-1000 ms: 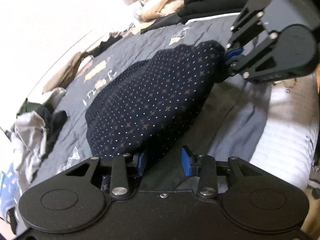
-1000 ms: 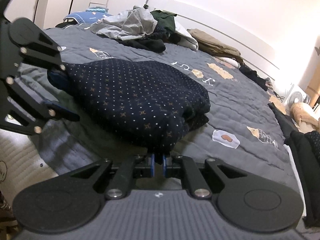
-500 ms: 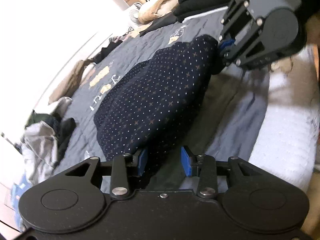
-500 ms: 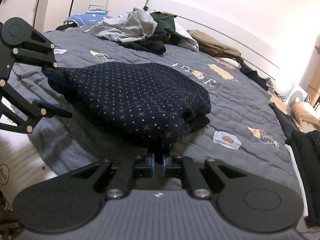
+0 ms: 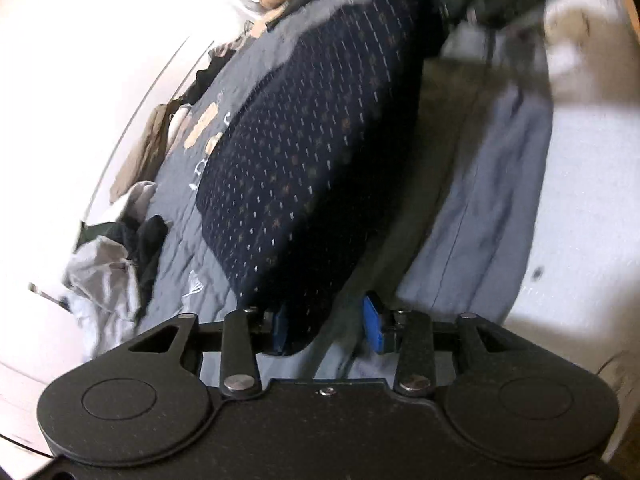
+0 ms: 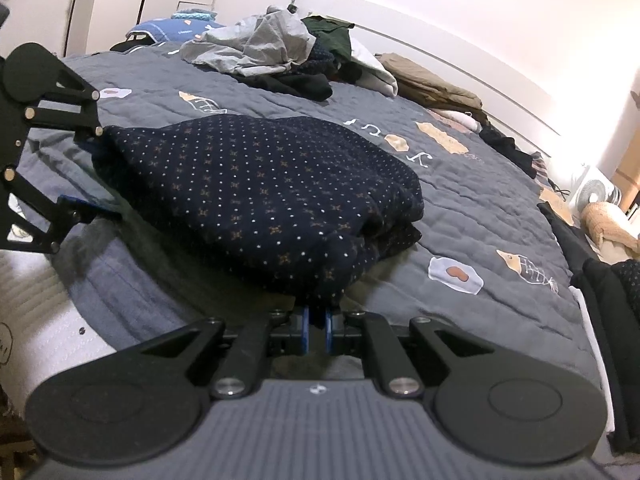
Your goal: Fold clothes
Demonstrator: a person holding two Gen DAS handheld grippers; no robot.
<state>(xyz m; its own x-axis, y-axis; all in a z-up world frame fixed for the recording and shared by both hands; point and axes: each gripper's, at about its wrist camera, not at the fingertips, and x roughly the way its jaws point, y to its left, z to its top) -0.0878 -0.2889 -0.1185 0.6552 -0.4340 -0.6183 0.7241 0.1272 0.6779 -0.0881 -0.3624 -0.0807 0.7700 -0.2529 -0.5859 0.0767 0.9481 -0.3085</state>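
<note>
- The folded navy garment with small dots (image 6: 264, 196) lies on the grey quilted bedcover (image 6: 480, 208).
- The right gripper (image 6: 316, 326) has its jaws clamped on the garment's near edge.
- The left gripper (image 5: 330, 326) has its jaws apart around another corner.

Ahead of your right tongs you have a grey quilt (image 6: 472, 200) printed with fish and fried-egg motifs. A white fan (image 6: 596, 192) stands off to their right, beyond the bed edge. Below and left of them, white mattress (image 6: 44, 320) shows. Far ahead runs a white wall (image 6: 460, 12).
</note>
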